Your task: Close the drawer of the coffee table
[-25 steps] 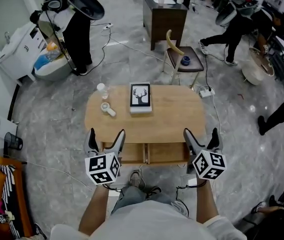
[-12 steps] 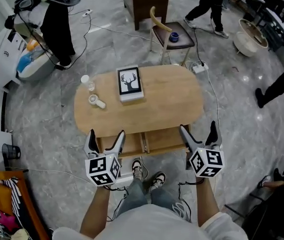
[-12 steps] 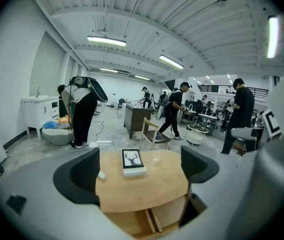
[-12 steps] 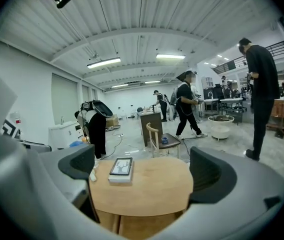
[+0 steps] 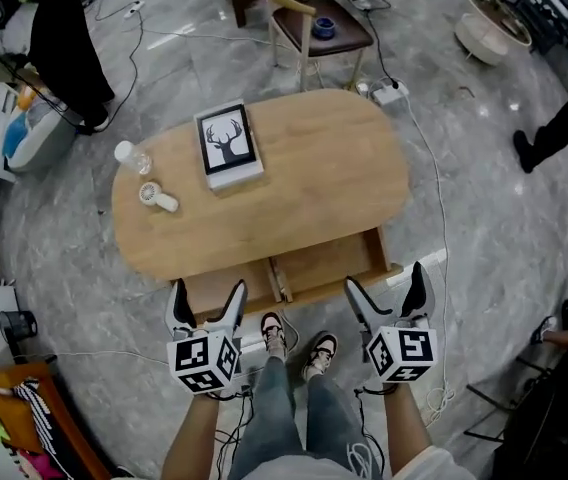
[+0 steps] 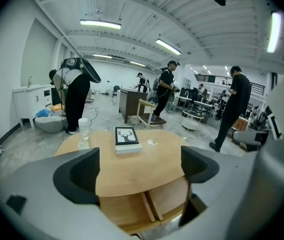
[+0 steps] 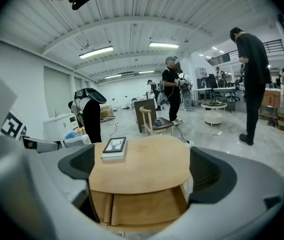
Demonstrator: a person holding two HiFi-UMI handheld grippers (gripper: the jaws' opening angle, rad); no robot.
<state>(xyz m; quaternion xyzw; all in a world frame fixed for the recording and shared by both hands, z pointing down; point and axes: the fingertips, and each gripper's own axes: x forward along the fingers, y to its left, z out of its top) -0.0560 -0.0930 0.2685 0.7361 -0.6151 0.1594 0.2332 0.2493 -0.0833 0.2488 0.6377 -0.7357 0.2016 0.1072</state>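
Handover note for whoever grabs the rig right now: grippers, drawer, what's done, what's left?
Left hand-held gripper: open, empty, by the drawer's front edge.
Right hand-held gripper: open, empty, also at the front edge.
Light wooden drawer: pulled out from under the oval wooden coffee table, looks empty.
Done: nothing yet, drawer not pushed.
Left: push the drawer front in until it sits under the tabletop.

Coffee table (image 5: 314, 188) light wood; book (image 5: 229, 144) black-framed, deer silhouette; floor (image 5: 484, 198) grey marbled.
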